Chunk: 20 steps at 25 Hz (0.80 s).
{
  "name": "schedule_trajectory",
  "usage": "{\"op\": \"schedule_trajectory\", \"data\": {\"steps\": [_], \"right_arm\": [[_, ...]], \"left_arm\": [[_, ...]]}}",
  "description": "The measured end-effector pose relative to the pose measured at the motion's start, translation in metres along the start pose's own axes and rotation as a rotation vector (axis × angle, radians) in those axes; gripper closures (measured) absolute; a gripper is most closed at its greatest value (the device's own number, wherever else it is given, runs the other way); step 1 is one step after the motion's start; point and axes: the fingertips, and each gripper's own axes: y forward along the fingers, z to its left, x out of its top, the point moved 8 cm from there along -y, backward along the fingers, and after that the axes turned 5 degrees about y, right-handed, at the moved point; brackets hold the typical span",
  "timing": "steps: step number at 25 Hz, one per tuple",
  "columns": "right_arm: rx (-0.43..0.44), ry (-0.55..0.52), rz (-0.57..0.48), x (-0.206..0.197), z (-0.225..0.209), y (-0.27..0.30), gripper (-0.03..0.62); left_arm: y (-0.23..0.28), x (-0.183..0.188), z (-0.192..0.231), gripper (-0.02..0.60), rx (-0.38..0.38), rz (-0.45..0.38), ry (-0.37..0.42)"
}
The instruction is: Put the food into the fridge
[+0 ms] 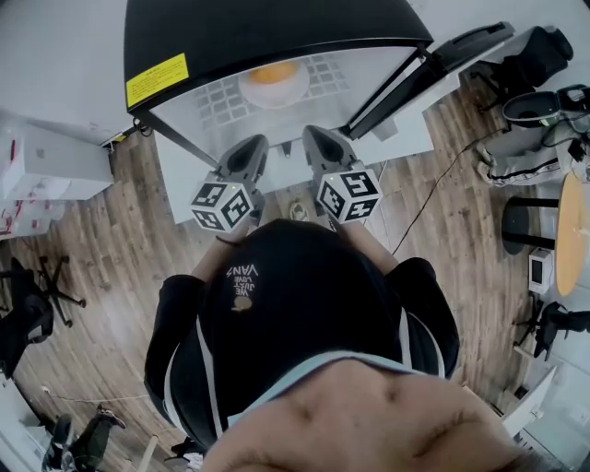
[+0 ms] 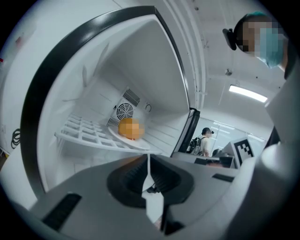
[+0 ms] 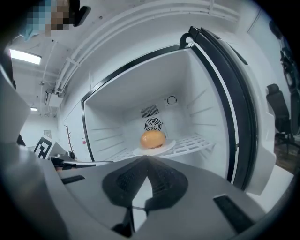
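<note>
An orange bun (image 1: pixel 272 73) lies on a white plate (image 1: pixel 293 93) on the white wire shelf (image 1: pixel 214 100) inside the open fridge. In the right gripper view the bun (image 3: pixel 153 138) and plate (image 3: pixel 168 146) sit straight ahead of the jaws; in the left gripper view the bun (image 2: pixel 130 129) is blurred over. My left gripper (image 1: pixel 251 149) and right gripper (image 1: pixel 318 138) hang side by side in front of the fridge opening, outside it. Both are shut with nothing between their jaws, left gripper (image 2: pixel 148 158), right gripper (image 3: pixel 144 161).
The fridge door (image 1: pixel 433 64) stands open at the right; the black fridge top (image 1: pixel 258 28) looms above the shelf. A fan grille (image 3: pixel 153 124) is on the back wall. Chairs (image 1: pixel 530 55), a round table (image 1: pixel 573 235) and people (image 2: pixel 204 140) are around.
</note>
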Motion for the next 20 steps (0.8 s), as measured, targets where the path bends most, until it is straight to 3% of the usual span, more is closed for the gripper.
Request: {"op": "schedule_trajectory", "data": {"steps": [20], "right_arm": [[-0.088, 0.01, -0.029, -0.033, 0.048, -0.048, 0.582]], "left_arm": [[-0.057, -0.018, -0.012, 0.554, -0.077, 0.041, 0.015]]}}
